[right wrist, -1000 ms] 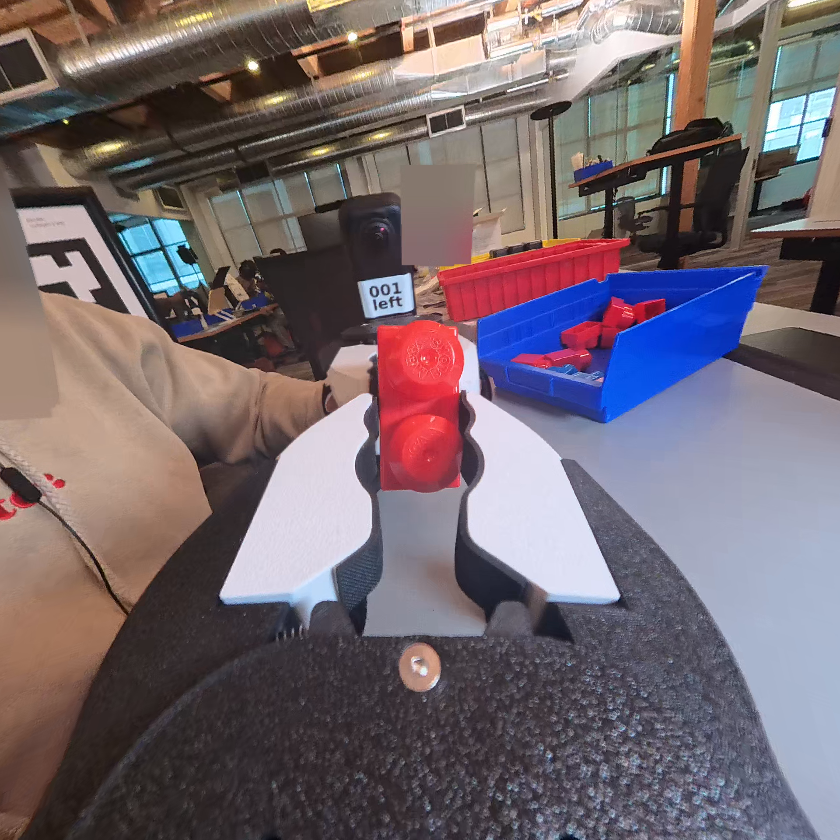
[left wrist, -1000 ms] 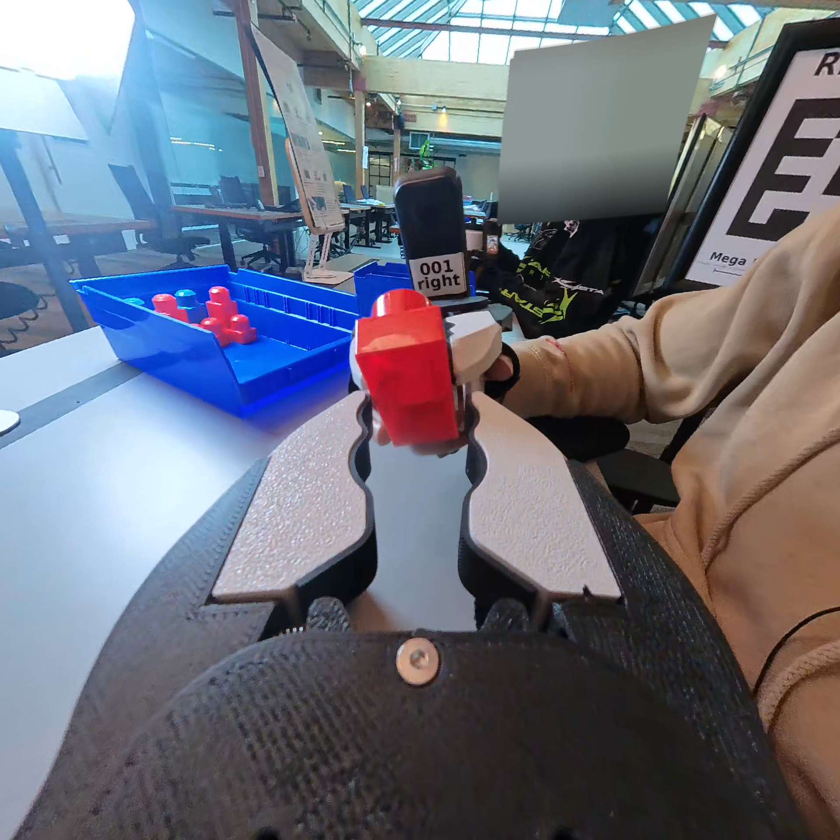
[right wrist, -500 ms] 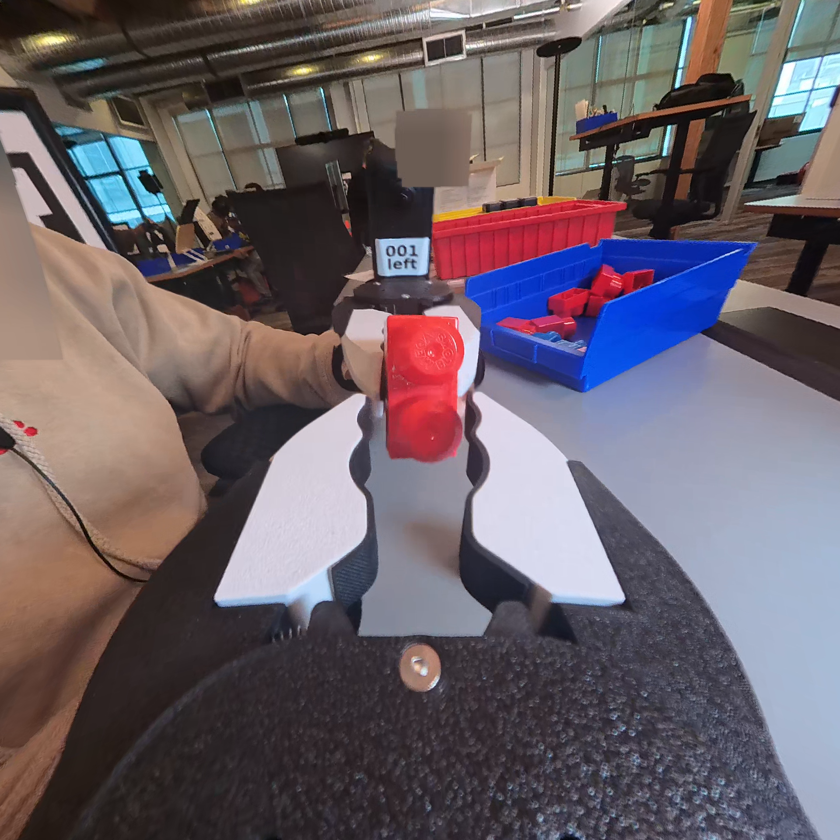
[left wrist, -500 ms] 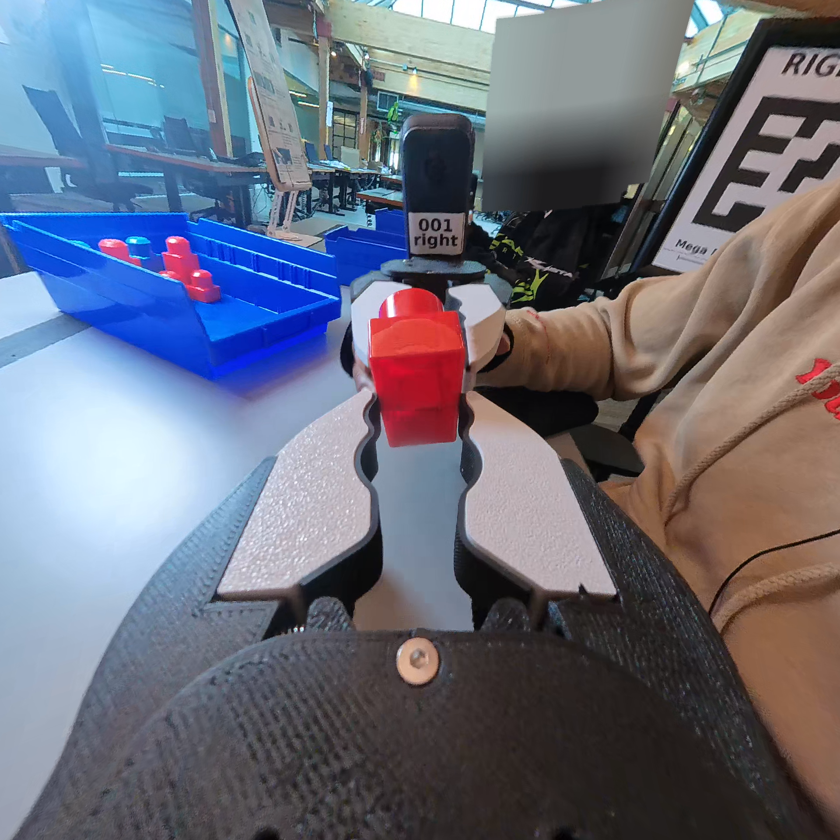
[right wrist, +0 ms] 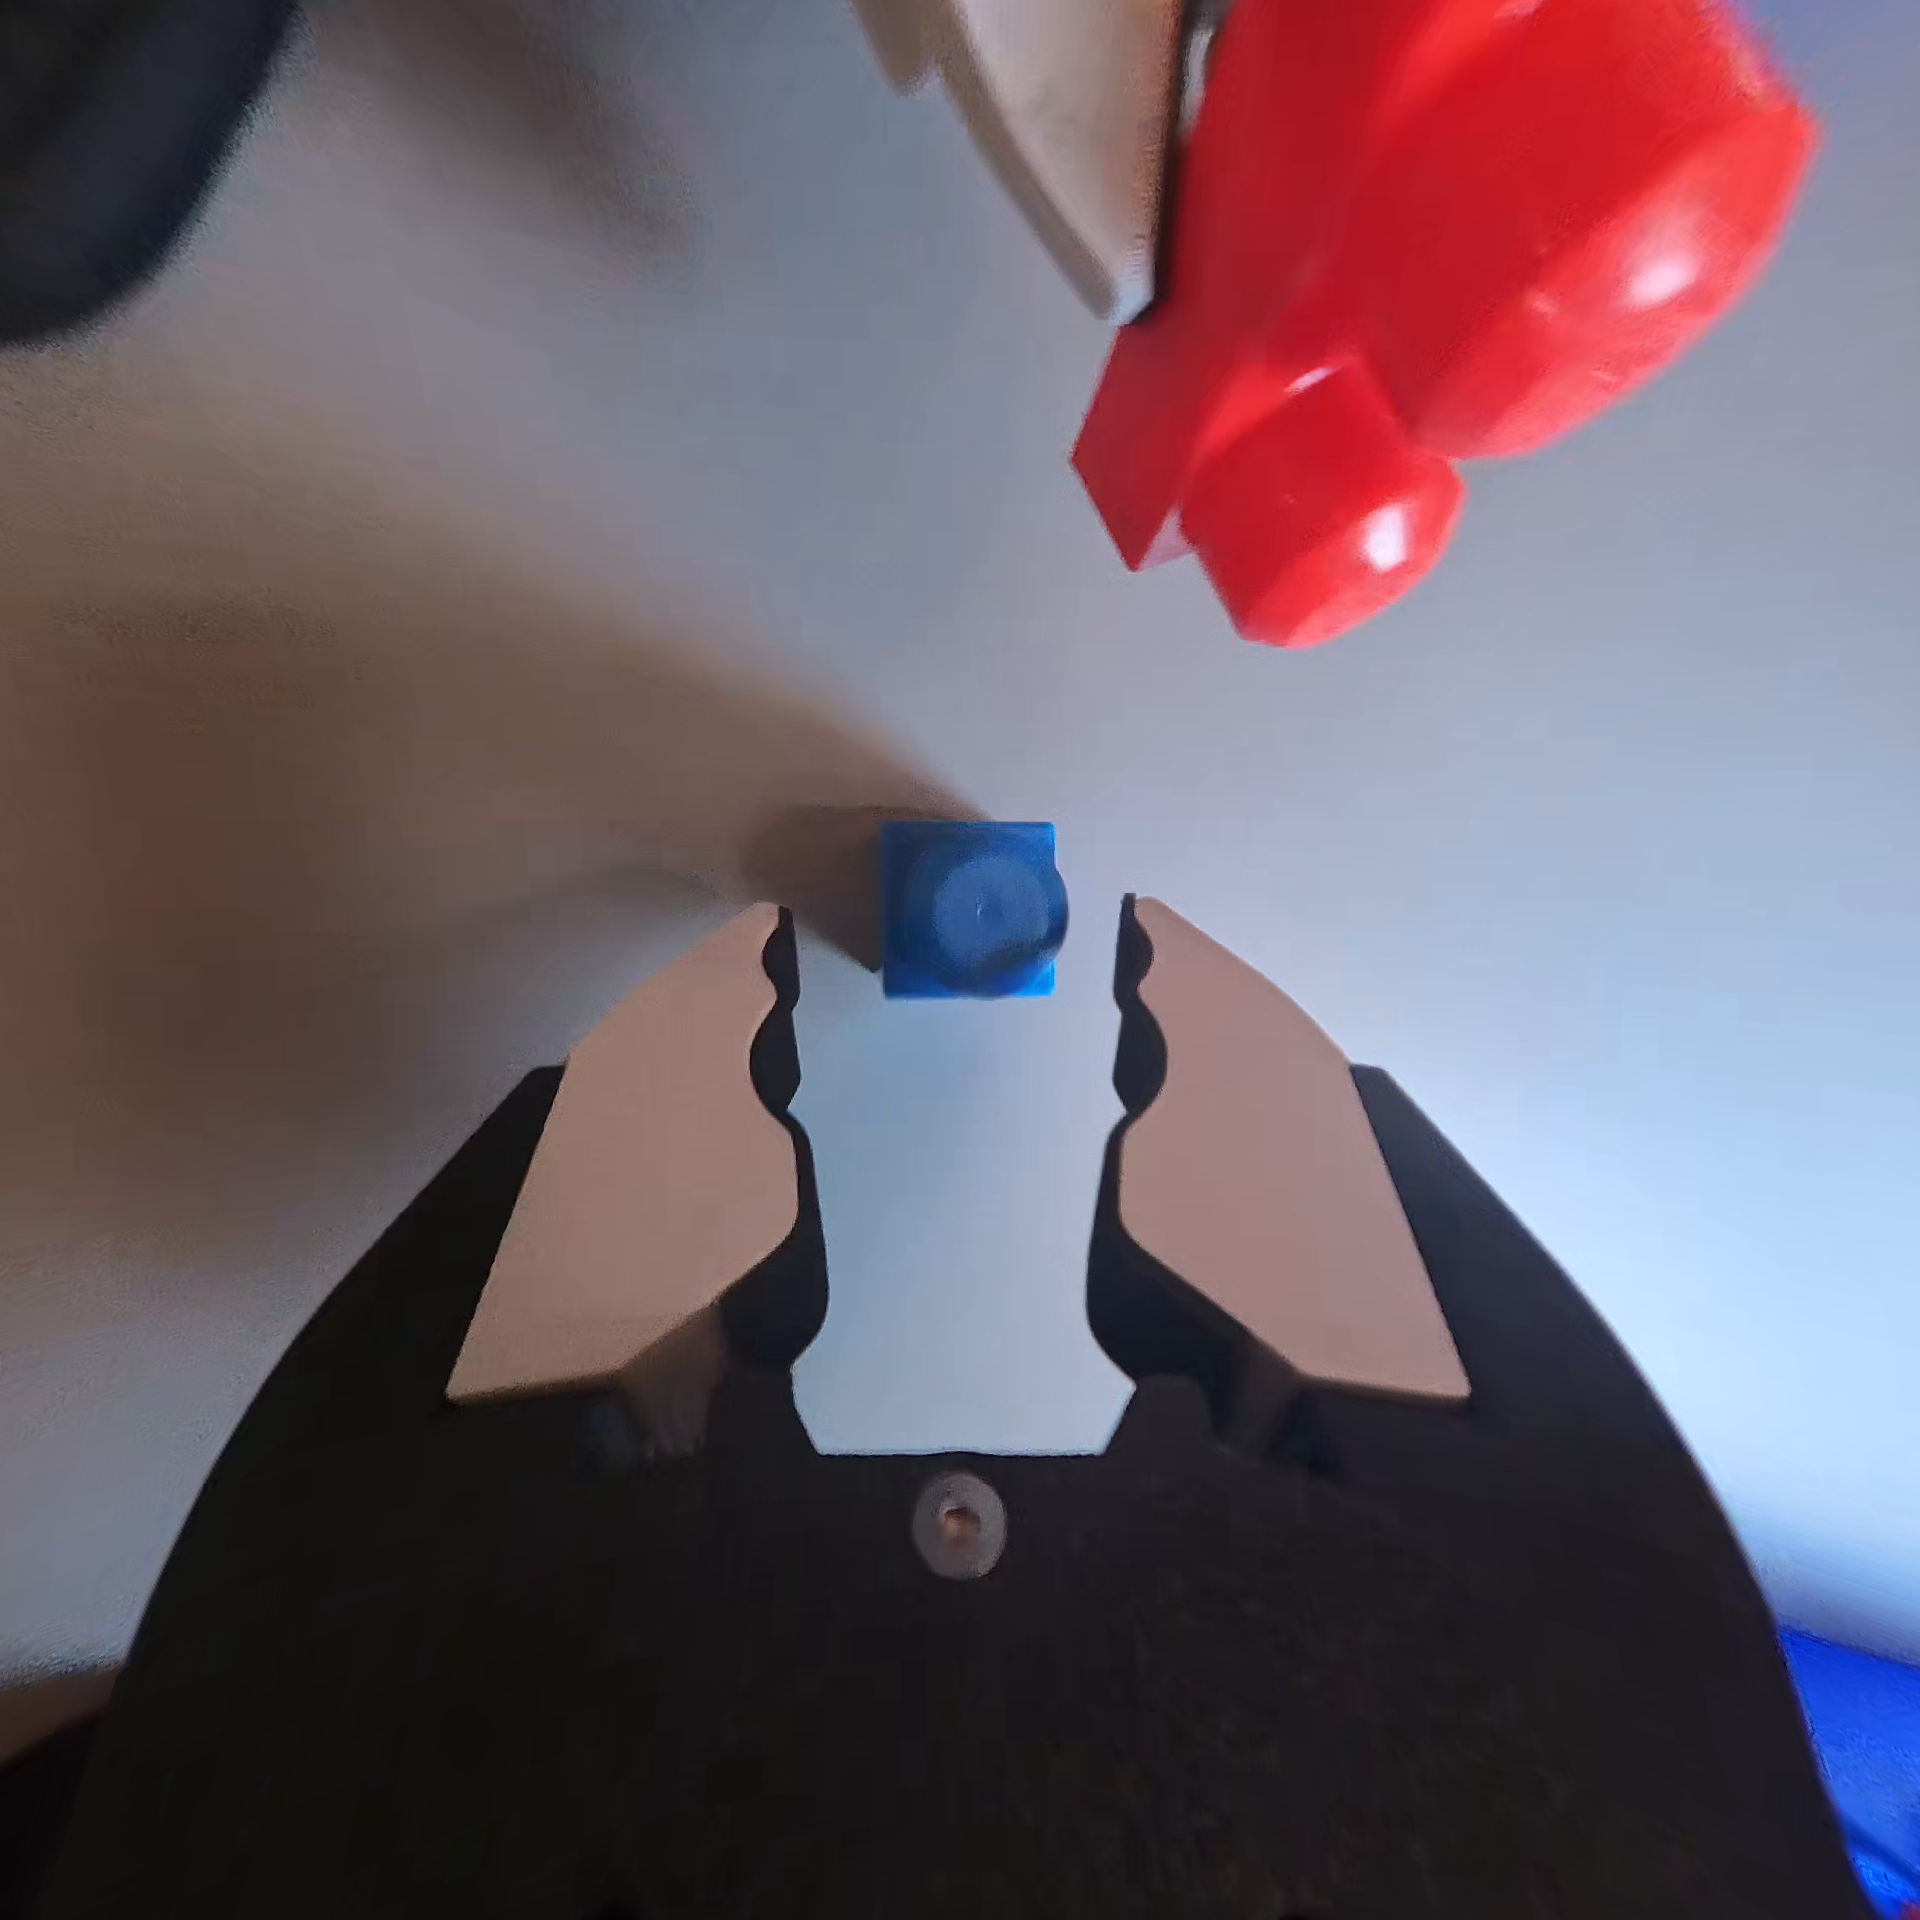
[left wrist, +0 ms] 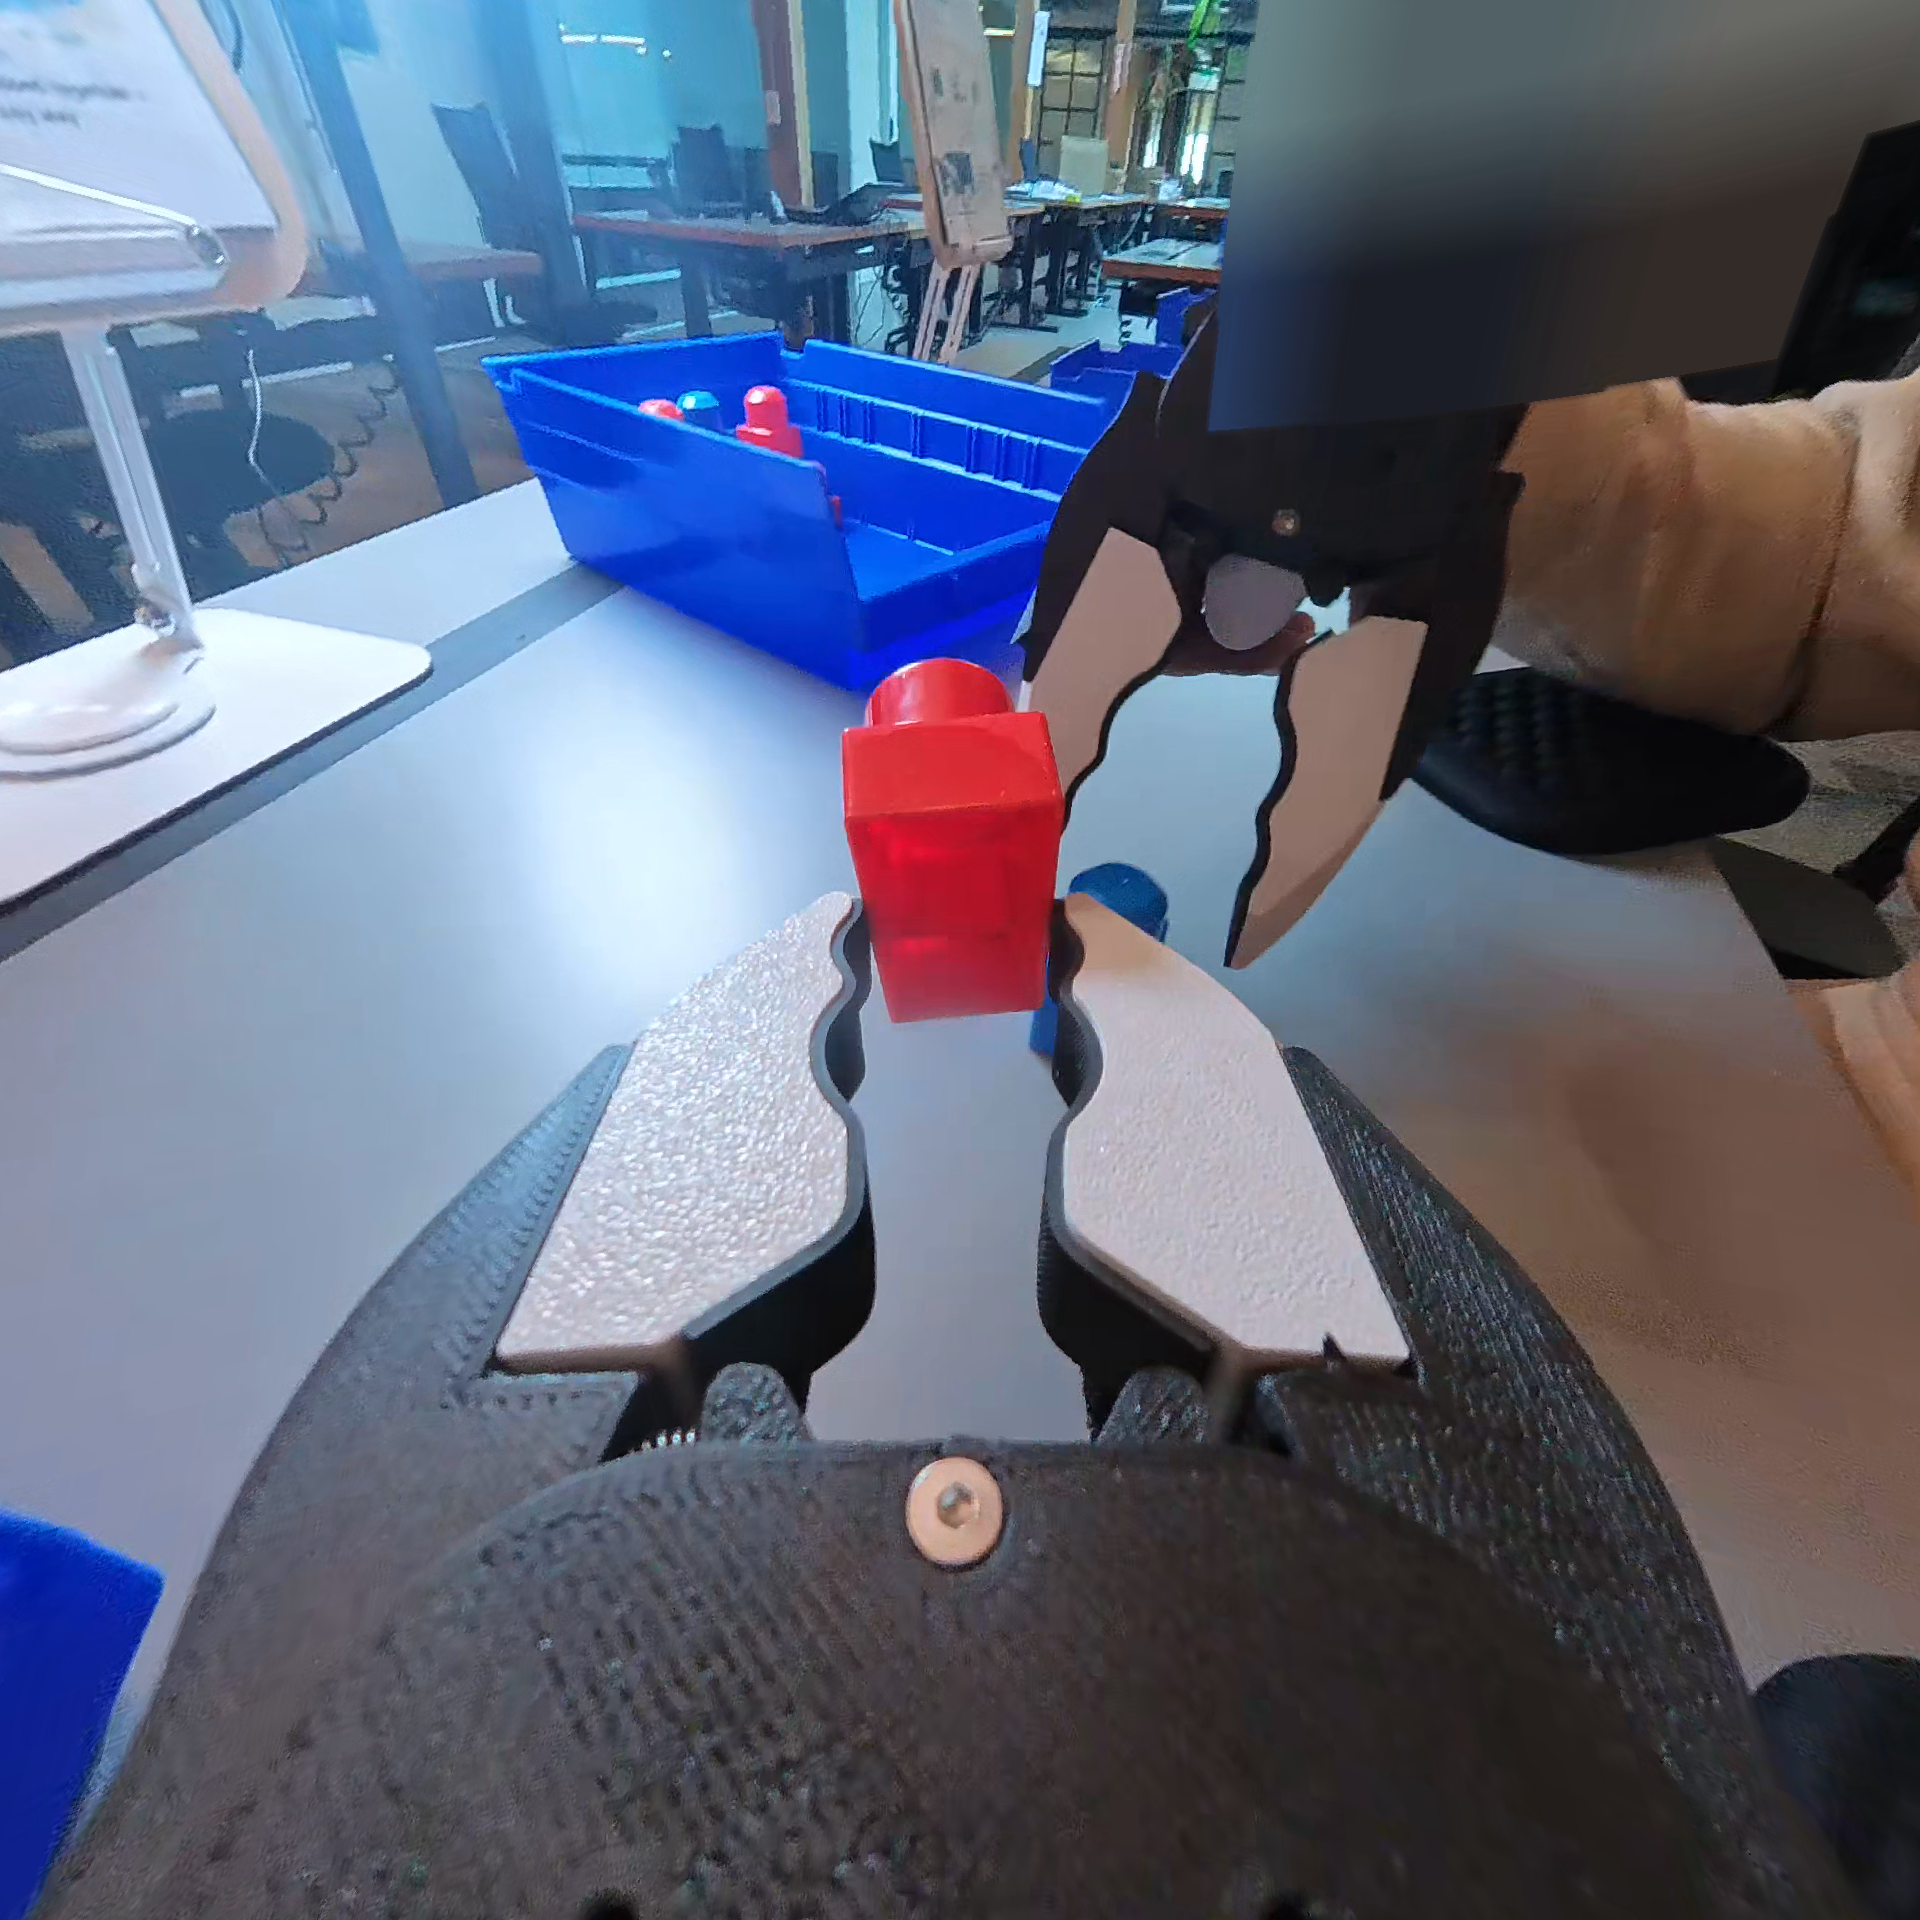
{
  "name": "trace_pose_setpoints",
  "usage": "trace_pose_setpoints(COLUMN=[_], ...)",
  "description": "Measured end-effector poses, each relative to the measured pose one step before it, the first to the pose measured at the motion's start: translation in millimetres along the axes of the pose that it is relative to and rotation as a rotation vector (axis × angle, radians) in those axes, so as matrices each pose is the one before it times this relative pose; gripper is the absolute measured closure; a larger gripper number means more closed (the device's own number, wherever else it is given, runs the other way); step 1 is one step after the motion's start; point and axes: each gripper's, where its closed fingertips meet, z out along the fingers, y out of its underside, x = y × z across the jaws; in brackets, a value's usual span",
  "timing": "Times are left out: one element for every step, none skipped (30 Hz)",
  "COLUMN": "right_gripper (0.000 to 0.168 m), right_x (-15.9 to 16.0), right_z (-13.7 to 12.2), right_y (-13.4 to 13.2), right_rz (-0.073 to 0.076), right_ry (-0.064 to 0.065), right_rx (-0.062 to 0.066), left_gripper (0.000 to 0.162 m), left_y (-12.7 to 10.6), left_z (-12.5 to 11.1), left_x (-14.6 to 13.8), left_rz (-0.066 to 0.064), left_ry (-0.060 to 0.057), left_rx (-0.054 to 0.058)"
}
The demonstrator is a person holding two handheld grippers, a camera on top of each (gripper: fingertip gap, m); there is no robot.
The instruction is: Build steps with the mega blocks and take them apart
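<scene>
While my left gripper point(left wrist: 956, 925) clamps the red block point(left wrist: 951, 852) at the centre of the left wrist view, its knob up, my right gripper point(right wrist: 956, 935) hangs spread and empty over the small blue block point(right wrist: 971, 909), which stands alone on the grey table point(left wrist: 416, 935) at mid-frame in the right wrist view. No stacked steps show anywhere. More blocks lie in the blue bin point(left wrist: 727, 540) at upper centre. Judgement: early stage, or between rounds; joining blocks is yet to be done.
</scene>
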Motion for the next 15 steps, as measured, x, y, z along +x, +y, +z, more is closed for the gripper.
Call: trace_pose_setpoints(right_gripper=[0.111, 0.124, 0.132, 0.132, 0.132, 0.132, 0.133, 0.133, 0.133, 0.133, 0.133, 0.133, 0.133, 0.133, 0.133], right_x=[0.10, -0.38, -0.16, 0.71, 1.61, 2.22, 2.03, 2.48, 2.07, 0.61, 0.29, 0.06, -0.86, -0.81, -1.46], right_z=[6.81, 6.18, 4.01, 0.50, -3.43, -7.39, -10.94, -13.46, -14.87, -15.06, -14.09, -12.13, -9.65, -6.83, -3.67], right_y=[1.92, 2.07, 0.70, -0.80, -1.77, -4.04, -6.97, -9.31, -11.72, -13.97, -15.56, -15.90, -14.38, -11.07, -6.43], right_rz=[-0.0268, -0.0239, -0.0110, 0.0095, 0.0180, 0.0166, 0.0253, 0.0323, 0.0247, 0.0177, 0.0212, 0.0283, 0.0360, 0.0381, 0.0334], right_ry=[0.0041, 0.0022, 0.0033, 0.0015, -0.0005, -0.0028, -0.0091, -0.0091, -0.0069, -0.0094, -0.0061, -0.0041, -0.0092, -0.0077, -0.0106], right_rx=[-0.0486, -0.0362, -0.0128, 0.0106, 0.0306, 0.0589, 0.0846, 0.1007, 0.1172, 0.1303, 0.1368, 0.1368, 0.1234, 0.1003, 0.0703], left_gripper=[0.129, 0.129, 0.129, 0.129, 0.129, 0.129, 0.129, 0.129, 0.129, 0.129, 0.129, 0.129, 0.129, 0.129, 0.129], left_y=[3.71, 3.24, 2.44, 1.80, 0.63, -0.74, -2.05, -3.27, -3.66, -3.49, -3.46, -2.93, -2.51, -2.28, -1.82], left_z=[-0.40, -0.06, 0.22, 0.29, 0.35, 0.40, 0.40, 0.38, 0.68, 0.97, 1.58, 2.03, 2.57, 2.94, 3.25], left_x=[-3.25, -2.11, -0.80, 0.26, 1.26, 2.00, 3.30, 4.17, 4.68, 4.71, 5.12, 5.74, 5.58, 5.72, 5.43], left_rz=[-0.0052, -0.0051, -0.0040, -0.0010, 0.0004, -0.0006, 0.0001, 0.0010, 0.0013, -0.0011, -0.0010, 0.0008, 0.0013, 0.0018, 0.0029], left_ry=[-0.0037, 0.0006, 0.0048, 0.0079, 0.0093, 0.0111, 0.0157, 0.0178, 0.0189, 0.0181, 0.0182, 0.0195, 0.0167, 0.0162, 0.0152], left_rx=[-0.0063, -0.0044, -0.0021, -0.0006, 0.0019, 0.0051, 0.0098, 0.0154, 0.0159, 0.0140, 0.0135, 0.0101, 0.0073, 0.0055, 0.0025])
